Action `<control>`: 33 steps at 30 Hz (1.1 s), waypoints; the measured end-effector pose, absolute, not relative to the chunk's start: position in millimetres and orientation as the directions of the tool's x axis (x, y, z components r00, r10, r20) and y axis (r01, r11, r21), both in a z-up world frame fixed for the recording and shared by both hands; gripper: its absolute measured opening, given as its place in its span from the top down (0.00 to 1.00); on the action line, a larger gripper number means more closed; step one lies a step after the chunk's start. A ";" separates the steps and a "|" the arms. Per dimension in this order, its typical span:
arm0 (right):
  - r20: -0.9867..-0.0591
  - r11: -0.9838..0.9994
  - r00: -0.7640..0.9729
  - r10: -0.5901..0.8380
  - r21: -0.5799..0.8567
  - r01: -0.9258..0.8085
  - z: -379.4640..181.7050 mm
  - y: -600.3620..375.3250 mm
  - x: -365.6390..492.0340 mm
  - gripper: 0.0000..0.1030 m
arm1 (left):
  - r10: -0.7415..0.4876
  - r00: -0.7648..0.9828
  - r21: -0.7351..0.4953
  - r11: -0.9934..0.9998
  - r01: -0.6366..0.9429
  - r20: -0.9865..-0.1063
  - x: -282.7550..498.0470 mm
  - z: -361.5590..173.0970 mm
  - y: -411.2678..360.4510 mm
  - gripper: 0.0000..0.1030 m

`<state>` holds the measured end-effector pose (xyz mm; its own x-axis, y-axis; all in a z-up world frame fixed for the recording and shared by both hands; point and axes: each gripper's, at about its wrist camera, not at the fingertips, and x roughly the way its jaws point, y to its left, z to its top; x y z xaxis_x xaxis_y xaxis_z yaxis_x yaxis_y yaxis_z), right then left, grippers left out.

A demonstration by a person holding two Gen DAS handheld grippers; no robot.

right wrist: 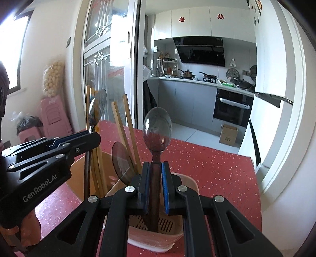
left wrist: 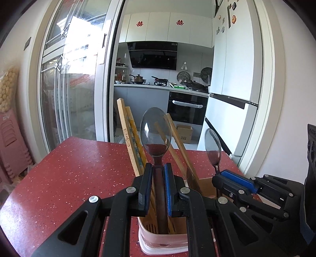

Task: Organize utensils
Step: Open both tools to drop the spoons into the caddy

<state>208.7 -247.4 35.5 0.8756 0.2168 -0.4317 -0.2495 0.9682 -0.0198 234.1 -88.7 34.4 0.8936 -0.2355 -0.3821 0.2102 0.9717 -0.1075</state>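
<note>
My left claw [left wrist: 159, 189] pinching spoon [left wrist: 155, 134] handle, right claw [right wrist: 155, 189] pinching second spoon [right wrist: 157, 130]; both upright over holder [right wrist: 189, 183], handles down for slotting in

"GenRobot.AI" stands in white letters on the black left tool [right wrist: 92, 141] (along its body). Red double-happiness signs [right wrist: 220, 16] mark the white upper cabinets [right wrist: 199, 21] far ahead of it.

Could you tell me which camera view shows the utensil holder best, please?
The right wrist view: the utensil holder shows its rim, far wall and slotted floor, with chopsticks standing inside. In the left wrist view the left claw covers most of it, leaving only the near wall.
</note>
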 end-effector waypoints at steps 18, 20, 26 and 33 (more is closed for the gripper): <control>-0.457 0.966 0.851 0.257 0.151 -0.210 49.9 -283.7 179.4 0.67 | -0.257 0.877 -0.195 0.962 0.191 -0.406 228.4 39.6 -68.6 0.60; -0.468 0.962 0.842 0.269 0.180 -0.207 49.2 -287.8 173.2 0.62 | -0.256 0.870 -0.186 0.963 0.193 -0.421 221.5 40.7 -65.9 0.60; -0.520 0.941 0.795 0.313 0.283 -0.186 36.3 -293.8 152.1 0.55 | -0.248 0.838 -0.185 0.966 0.179 -0.487 195.9 34.6 -53.4 0.60; -0.623 0.933 0.713 0.321 0.336 -0.126 4.2 -284.0 123.6 0.54 | -0.226 0.771 -0.150 0.974 0.170 -0.595 156.7 4.4 -39.0 0.60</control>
<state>123.6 -284.0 4.2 0.7135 0.3205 -0.6231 -0.1257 0.9334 0.3362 156.7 -39.0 4.4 0.7710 -0.2257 -0.5955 0.1697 0.9741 -0.1495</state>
